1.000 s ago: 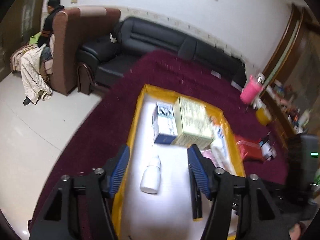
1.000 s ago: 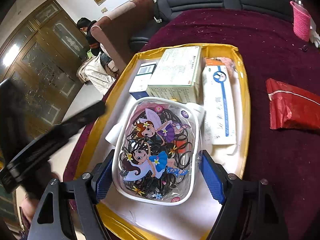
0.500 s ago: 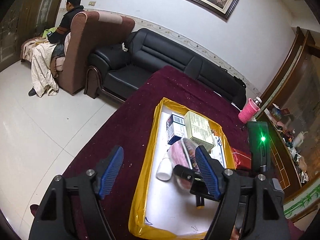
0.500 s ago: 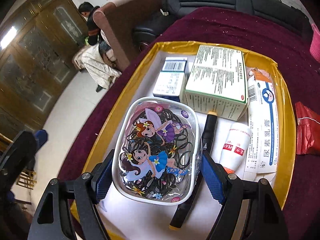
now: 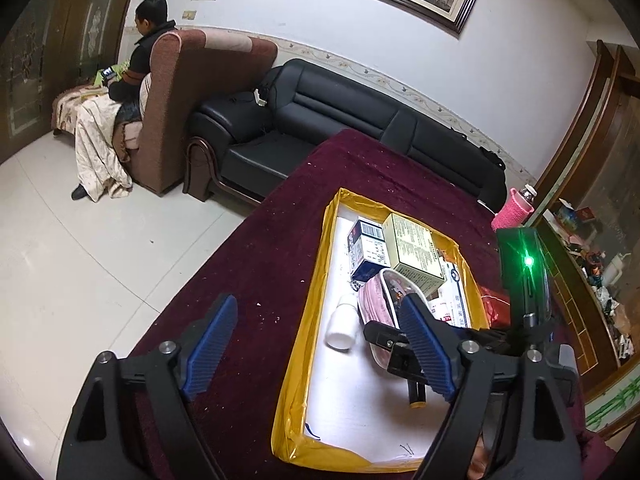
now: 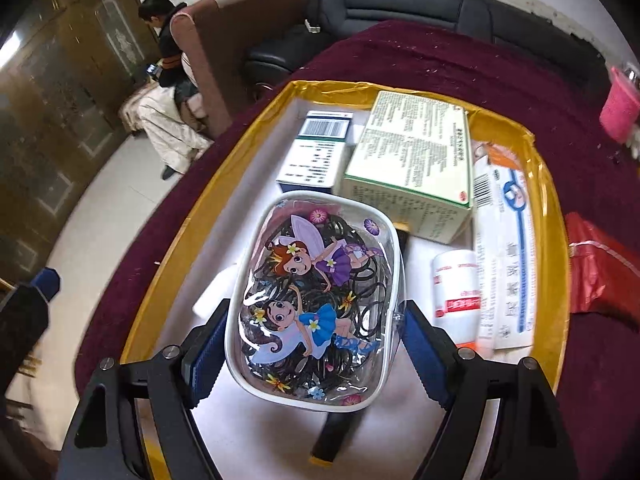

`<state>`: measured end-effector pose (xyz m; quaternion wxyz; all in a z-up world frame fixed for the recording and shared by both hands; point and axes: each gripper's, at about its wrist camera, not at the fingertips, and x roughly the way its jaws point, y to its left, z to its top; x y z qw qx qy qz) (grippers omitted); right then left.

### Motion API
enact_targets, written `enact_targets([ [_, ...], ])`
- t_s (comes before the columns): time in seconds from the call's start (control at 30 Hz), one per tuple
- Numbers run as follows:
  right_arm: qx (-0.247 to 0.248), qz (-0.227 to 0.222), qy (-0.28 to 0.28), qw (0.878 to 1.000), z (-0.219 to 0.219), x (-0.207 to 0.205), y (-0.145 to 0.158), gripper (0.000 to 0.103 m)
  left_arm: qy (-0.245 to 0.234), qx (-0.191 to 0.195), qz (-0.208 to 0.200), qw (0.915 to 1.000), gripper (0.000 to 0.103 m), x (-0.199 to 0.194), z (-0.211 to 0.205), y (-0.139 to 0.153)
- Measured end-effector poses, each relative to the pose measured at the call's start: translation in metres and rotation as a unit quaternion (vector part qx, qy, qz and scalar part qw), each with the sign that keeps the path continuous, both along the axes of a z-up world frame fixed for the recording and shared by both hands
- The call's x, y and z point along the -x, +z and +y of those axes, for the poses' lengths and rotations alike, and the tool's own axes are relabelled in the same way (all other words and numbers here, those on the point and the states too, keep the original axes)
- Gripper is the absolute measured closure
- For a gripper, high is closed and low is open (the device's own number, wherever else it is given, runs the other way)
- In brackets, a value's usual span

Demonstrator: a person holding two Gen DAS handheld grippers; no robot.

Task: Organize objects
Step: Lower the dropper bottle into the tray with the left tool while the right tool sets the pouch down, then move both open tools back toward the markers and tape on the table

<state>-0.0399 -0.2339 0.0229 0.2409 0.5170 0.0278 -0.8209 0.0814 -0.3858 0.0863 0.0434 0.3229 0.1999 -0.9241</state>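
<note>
While the right gripper pinches the clear fairy pouch by its sides, the left gripper gapes empty.
Likely light, soft and slick; the stiffer white rim seems safest.

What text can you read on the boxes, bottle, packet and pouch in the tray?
Nothing reads clearly enough to quote.
Green-edged box: dense fine print, too small.
Blue-and-white box: barcode and small print, unreadable.
White bottle: red label, blurred.
Long white packet: large blue characters, blurred.
Pouch: fairy pictures only, no words visible.
</note>
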Motion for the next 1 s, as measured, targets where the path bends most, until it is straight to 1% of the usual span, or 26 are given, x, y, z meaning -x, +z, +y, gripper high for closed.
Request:
enact_targets([
  [0.07,0.016,-0.006,-0.002,1.000,0.005,0.000,0.001,0.015,0.001,0.004,0.001,1.0000,0.015,-0.002,0.003,0.002],
  [0.17,0.034,0.006,0.001,0.999,0.015,-0.005,0.008,0.015,0.001,0.023,-0.001,0.9997,0.013,-0.004,0.012,0.007],
  [0.37,0.058,0.050,-0.007,0.997,0.048,-0.025,0.032,0.012,0.002,0.091,0.004,0.9959,0.012,-0.009,0.042,0.017],
  [0.53,0.069,0.074,-0.031,0.994,0.084,-0.034,0.045,0.010,-0.011,0.144,0.007,0.9895,0.012,-0.009,0.075,0.024],
  [0.73,0.081,0.082,-0.067,0.991,0.139,-0.042,0.050,0.009,-0.048,0.179,0.005,0.9827,0.012,-0.004,0.122,0.028],
  [0.87,0.092,0.082,-0.097,0.988,0.179,-0.043,0.047,0.009,-0.074,0.205,0.002,0.9759,0.012,-0.002,0.154,0.028],
  [1.0,0.103,0.077,-0.127,0.984,0.216,-0.044,0.041,0.009,-0.100,0.238,-0.002,0.9661,0.012,0.000,0.191,0.026],
])
